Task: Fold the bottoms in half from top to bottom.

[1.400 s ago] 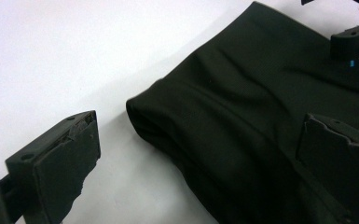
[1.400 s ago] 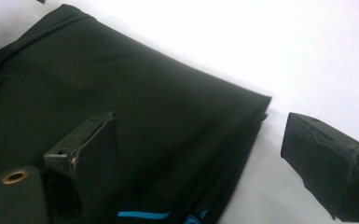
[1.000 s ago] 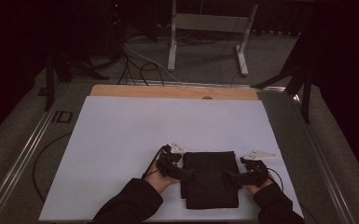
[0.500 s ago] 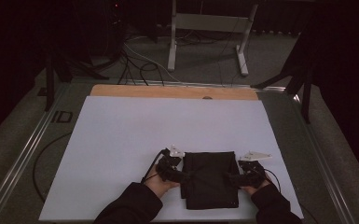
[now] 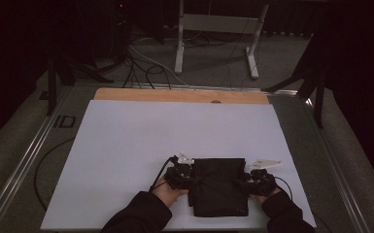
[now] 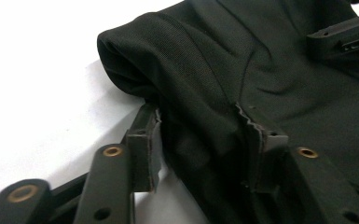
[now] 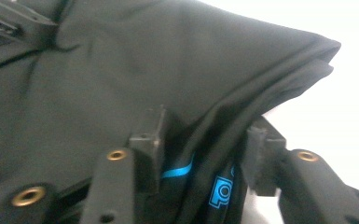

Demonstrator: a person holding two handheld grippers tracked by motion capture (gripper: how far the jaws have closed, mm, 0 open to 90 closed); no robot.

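Observation:
A folded black garment (image 5: 219, 187) lies on the white board (image 5: 141, 145) near its front edge. My left gripper (image 5: 182, 175) is at the garment's left edge and my right gripper (image 5: 252, 180) at its right edge. In the left gripper view the jaws of my left gripper (image 6: 203, 135) pinch a thick fold of the black cloth (image 6: 224, 70). In the right gripper view my right gripper (image 7: 205, 135) is shut on the stacked layers of cloth (image 7: 121, 60), where a blue printed mark (image 7: 219, 189) shows. The garment's corner (image 7: 321, 51) stands slightly off the board.
The board has free room to the left, right and far side of the garment. A wooden strip (image 5: 179, 95) runs along the table's far edge. Beyond it are a white stand (image 5: 218, 34) and cables (image 5: 141, 63) on the floor. A cable (image 5: 43, 170) loops at the left.
Both hands and grippers have shifted a little toward the person along the garment's side edges. The garment itself has stayed in place.

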